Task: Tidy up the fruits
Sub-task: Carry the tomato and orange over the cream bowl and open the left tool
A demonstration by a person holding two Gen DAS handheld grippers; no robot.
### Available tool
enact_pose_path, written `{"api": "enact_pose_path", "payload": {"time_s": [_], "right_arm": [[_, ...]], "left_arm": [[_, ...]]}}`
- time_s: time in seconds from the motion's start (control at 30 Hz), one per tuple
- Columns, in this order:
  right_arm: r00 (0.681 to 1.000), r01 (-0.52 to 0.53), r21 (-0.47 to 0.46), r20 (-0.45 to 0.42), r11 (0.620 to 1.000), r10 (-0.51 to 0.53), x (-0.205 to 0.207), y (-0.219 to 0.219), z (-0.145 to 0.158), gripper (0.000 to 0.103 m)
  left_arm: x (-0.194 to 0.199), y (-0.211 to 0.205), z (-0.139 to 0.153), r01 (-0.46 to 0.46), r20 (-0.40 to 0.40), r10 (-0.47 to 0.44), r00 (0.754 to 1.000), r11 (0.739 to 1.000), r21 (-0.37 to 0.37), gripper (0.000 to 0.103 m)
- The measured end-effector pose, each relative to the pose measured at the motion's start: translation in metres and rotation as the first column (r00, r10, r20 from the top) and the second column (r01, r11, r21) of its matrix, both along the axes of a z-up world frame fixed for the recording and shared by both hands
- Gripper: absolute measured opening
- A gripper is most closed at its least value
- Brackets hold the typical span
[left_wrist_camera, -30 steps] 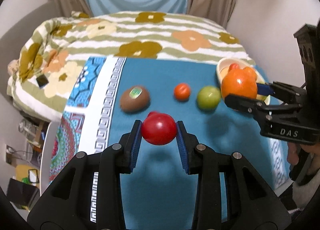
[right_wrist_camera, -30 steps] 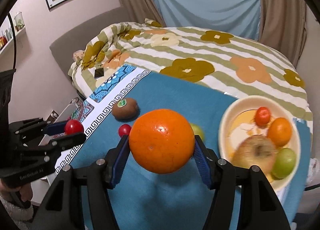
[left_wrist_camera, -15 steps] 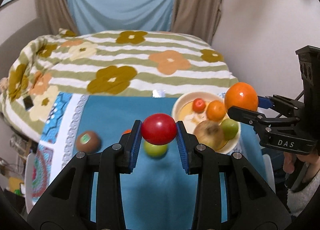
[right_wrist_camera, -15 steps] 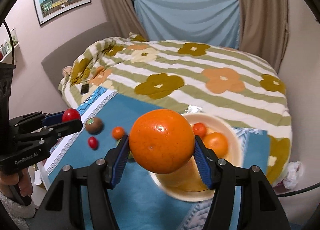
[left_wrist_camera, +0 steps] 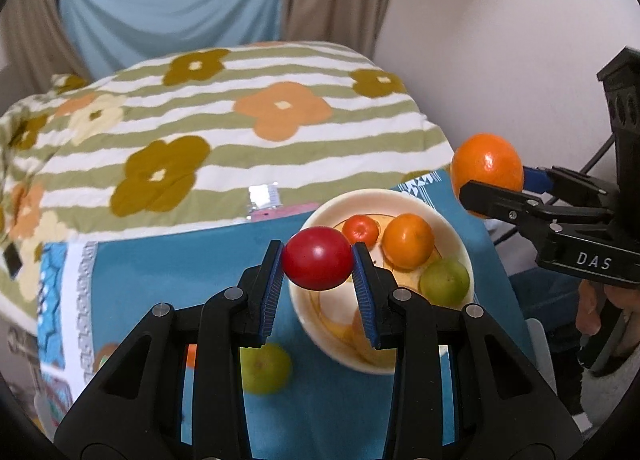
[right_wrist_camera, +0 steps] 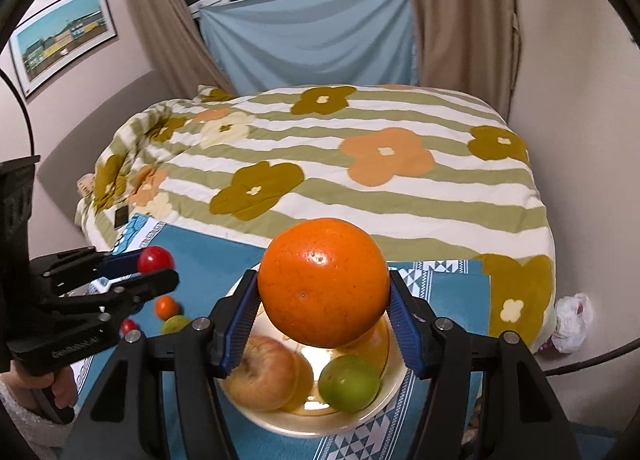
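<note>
My left gripper (left_wrist_camera: 318, 272) is shut on a red tomato (left_wrist_camera: 317, 258) and holds it above the near-left rim of the cream bowl (left_wrist_camera: 384, 364). My right gripper (right_wrist_camera: 322, 320) is shut on a large orange (right_wrist_camera: 323, 282) above the same bowl (right_wrist_camera: 376, 412). The bowl holds a small tomato (left_wrist_camera: 361, 229), an orange fruit (left_wrist_camera: 408, 241), a green fruit (left_wrist_camera: 445, 281) and an apple (right_wrist_camera: 266, 372). On the blue cloth lie a green fruit (left_wrist_camera: 264, 368), a small orange fruit (right_wrist_camera: 166, 307) and a small red one (right_wrist_camera: 129, 326).
The table with the blue cloth (left_wrist_camera: 160, 268) stands against a bed with a flowered striped blanket (left_wrist_camera: 224, 120). A wall (left_wrist_camera: 500, 40) is close on the right. The right gripper with its orange shows at the right in the left wrist view (left_wrist_camera: 486, 168).
Both grippers have moved right and closer to the bowl, each keeping its fruit. The loose fruits on the cloth now lie behind and left of the fingers.
</note>
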State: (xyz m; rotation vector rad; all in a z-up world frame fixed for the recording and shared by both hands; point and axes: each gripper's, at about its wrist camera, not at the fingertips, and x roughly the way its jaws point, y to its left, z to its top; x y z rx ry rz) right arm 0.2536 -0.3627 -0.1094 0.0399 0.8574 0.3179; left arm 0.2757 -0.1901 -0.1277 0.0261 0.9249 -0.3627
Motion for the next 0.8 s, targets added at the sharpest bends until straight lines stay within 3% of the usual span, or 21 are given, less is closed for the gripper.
{"api": "enact_pose_path", "payload": {"time_s": [0.4, 0.7, 0.77, 0.8], "right_arm": [[0.993, 0.104, 0.008, -0.065, 0.995, -0.103, 0.028, -0.012, -0.031, 0.058], [0.985, 0.149, 0.028, -0.094, 0.988, -0.146, 0.033, -0.02, -0.041, 0.058], [0.984, 0.153, 0.026, -0.095, 0.988, -0.15, 0.034, -0.021, -0.041, 0.058], [0.984, 0.154, 0.026, -0.095, 0.988, -0.151, 0.035, -0.022, -0.04, 0.058]], "left_arm": [[0.053, -0.035, -0.062, 0.17, -0.11, -0.163, 0.981, 0.984, 0.056, 0.038], [0.058, -0.048, -0.077, 0.229, -0.131, -0.217, 0.967, 0.97, 0.08, 0.04], [0.059, -0.047, -0.075, 0.232, -0.133, -0.221, 0.966, 0.97, 0.074, 0.055], [0.058, -0.045, -0.073, 0.225, -0.125, -0.215, 0.969, 0.971, 0.079, 0.083]]}}
